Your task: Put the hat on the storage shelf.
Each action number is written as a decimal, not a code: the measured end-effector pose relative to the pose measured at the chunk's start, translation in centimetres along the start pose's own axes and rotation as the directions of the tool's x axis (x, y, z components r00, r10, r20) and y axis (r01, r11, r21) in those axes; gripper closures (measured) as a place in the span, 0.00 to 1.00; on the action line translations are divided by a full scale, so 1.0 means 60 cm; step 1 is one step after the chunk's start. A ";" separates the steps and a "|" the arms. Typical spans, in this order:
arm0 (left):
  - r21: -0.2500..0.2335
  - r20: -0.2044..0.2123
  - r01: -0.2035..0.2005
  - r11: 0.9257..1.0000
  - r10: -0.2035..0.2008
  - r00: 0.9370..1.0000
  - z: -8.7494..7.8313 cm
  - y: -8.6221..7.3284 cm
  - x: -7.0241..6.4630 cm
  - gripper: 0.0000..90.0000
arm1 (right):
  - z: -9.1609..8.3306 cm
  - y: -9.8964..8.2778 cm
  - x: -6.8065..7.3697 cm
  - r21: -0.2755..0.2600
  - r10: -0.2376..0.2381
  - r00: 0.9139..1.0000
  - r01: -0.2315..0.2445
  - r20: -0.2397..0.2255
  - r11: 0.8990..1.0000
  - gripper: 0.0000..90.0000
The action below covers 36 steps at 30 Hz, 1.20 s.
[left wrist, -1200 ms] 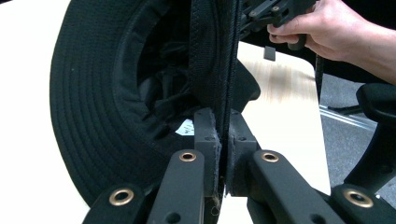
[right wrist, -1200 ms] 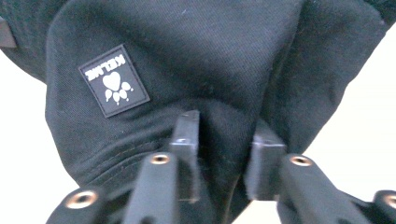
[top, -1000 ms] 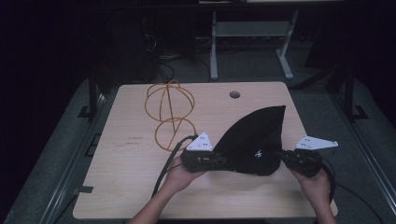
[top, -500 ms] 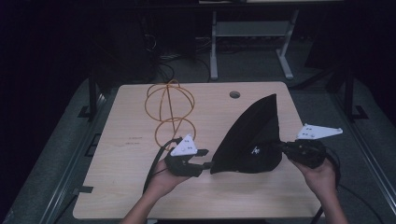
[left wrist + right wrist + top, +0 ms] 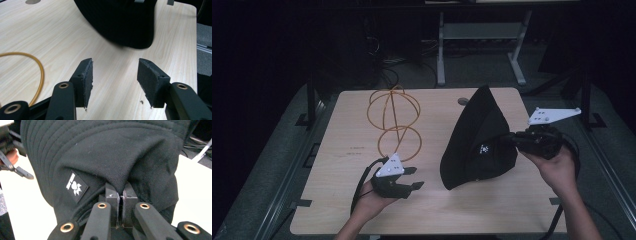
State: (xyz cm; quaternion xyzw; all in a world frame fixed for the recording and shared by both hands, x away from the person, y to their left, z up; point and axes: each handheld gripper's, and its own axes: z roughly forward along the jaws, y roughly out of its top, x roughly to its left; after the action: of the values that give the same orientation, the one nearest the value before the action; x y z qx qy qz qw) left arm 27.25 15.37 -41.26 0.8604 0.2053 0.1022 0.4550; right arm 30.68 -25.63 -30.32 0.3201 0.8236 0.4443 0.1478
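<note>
Right now the right gripper pinches a fold of the black hat, jaws pressed together on the cloth; in the right gripper view the fabric bunches up just above the closed pads and a small white-print patch sits just left of them. Hat hangs from that grip, raised on end, its point tilted away from the person, lower rim at or just above the table; contact not clear. Left gripper sits well to the left of the hat, low over the table, jaws spread and nothing between them; they have just been opening. In the left gripper view the two pads stand apart over bare wood, hat edge ahead of them and not touching. Orange wire frame stands ahead of the left gripper, on the far left part of the table; one loop of it shows just left of the left jaw. Grey plate rides on top of the right gripper. Right hand holds that gripper from below.
</note>
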 end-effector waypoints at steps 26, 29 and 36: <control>0.019 0.021 -0.023 1.000 0.023 1.000 0.007 -0.030 -0.007 0.47 | 0.007 0.204 0.022 -0.039 -0.067 0.994 0.064 -0.082 0.997 0.96; 0.026 0.022 -0.024 0.999 0.023 0.999 0.009 -0.031 -0.008 0.46 | 0.014 0.227 0.028 -0.040 -0.081 0.992 0.078 -0.092 0.996 0.96; 0.030 0.030 -0.036 0.999 0.035 0.999 0.014 -0.031 -0.012 0.46 | 0.030 0.276 0.043 -0.039 -0.110 0.988 0.106 -0.107 0.994 0.96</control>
State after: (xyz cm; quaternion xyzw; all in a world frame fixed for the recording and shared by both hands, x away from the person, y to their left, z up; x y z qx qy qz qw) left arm 26.40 15.39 -43.27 0.8723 0.1846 0.0943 0.4429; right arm 36.26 -16.16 -17.57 0.2478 0.8391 0.4660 0.1318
